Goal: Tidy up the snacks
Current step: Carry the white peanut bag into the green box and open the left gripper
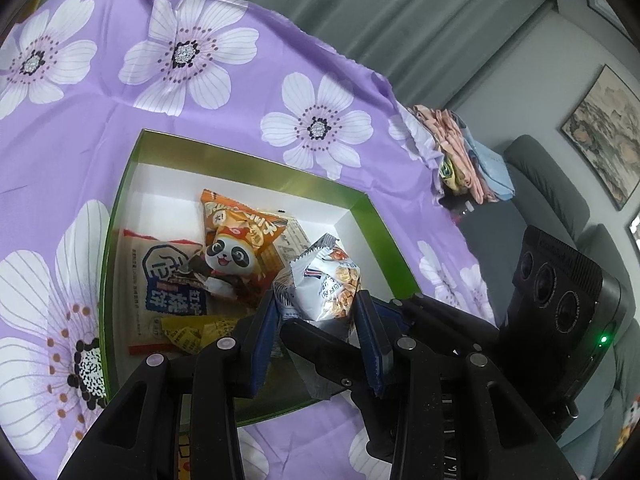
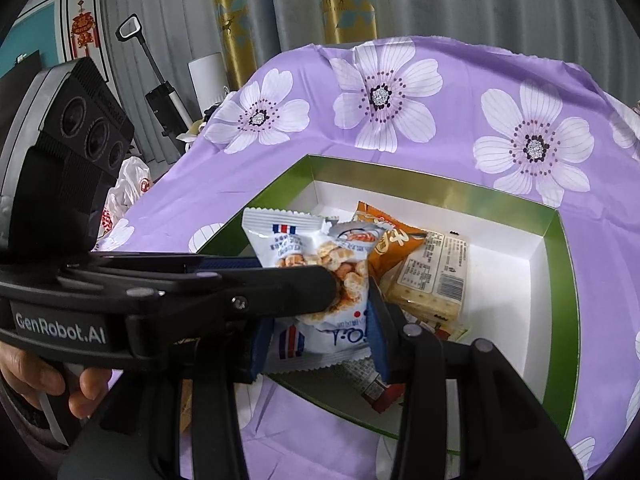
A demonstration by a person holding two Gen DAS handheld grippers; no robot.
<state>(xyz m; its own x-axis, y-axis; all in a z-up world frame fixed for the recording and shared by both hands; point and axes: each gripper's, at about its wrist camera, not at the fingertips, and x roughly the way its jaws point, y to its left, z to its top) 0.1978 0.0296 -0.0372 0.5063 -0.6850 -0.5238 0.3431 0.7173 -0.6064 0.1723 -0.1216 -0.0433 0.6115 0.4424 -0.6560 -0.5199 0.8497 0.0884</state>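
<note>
Both grippers clamp one crinkly white snack packet with zigzag sealed ends: the left gripper and the right gripper press it between blue ribbed pads. It hangs over the green-walled, white-floored box, above a glossy orange panda bag and a rectangular cracker pack, on smooth purple flowered cloth.

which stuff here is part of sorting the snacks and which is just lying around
Job: white snack packet held by both grippers, left and right; green box; panda packet; cracker pack.
Lying about: folded clothes, floral cloth, plastic bag.
</note>
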